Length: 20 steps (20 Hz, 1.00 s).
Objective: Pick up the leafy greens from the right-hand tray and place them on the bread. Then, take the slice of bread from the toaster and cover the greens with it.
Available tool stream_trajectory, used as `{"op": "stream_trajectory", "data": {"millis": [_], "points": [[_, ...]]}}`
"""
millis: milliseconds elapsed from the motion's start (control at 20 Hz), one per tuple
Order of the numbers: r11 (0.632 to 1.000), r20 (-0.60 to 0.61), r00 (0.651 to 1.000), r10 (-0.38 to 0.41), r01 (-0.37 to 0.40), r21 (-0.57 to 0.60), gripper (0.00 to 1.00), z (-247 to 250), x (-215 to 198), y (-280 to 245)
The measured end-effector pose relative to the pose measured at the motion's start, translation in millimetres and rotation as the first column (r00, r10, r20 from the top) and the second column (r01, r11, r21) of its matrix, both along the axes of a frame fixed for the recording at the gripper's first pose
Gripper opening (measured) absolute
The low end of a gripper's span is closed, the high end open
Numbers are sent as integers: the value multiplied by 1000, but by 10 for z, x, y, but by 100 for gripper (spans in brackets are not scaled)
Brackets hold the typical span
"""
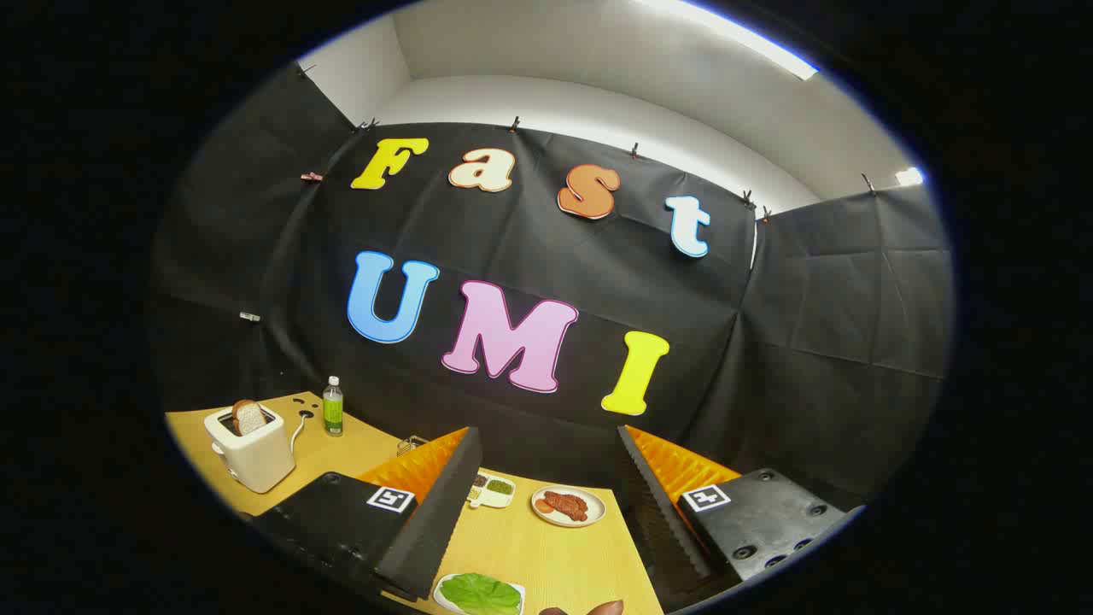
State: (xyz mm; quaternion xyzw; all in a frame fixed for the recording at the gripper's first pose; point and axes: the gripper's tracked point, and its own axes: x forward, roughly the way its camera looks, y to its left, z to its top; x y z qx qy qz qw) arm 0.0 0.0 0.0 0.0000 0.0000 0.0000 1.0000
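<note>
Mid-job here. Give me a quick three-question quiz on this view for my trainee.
1. True or false: the tongs are shut on the green lettuce leaf.
2. What stands in the slot of the white toaster?
A. a brown slice of bread
B. a fork
C. nothing
3. Fill in: the round white plate of reddish meat lies ____ the open fingers, on the yellow wooden table.

Key:
1. False. The fingers stand wide apart, holding nothing; the leaf rests on its white tray.
2. A
3. between
</note>
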Motion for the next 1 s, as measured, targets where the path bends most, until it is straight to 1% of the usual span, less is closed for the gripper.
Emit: {"op": "stream_trajectory", "data": {"millis": [500, 1000], "points": [[1000, -20, 1000, 19, -19, -8, 97, 14, -29, -5], [1000, -14, 1000, 6, -6, -9, 97, 7, -24, -5]]}}
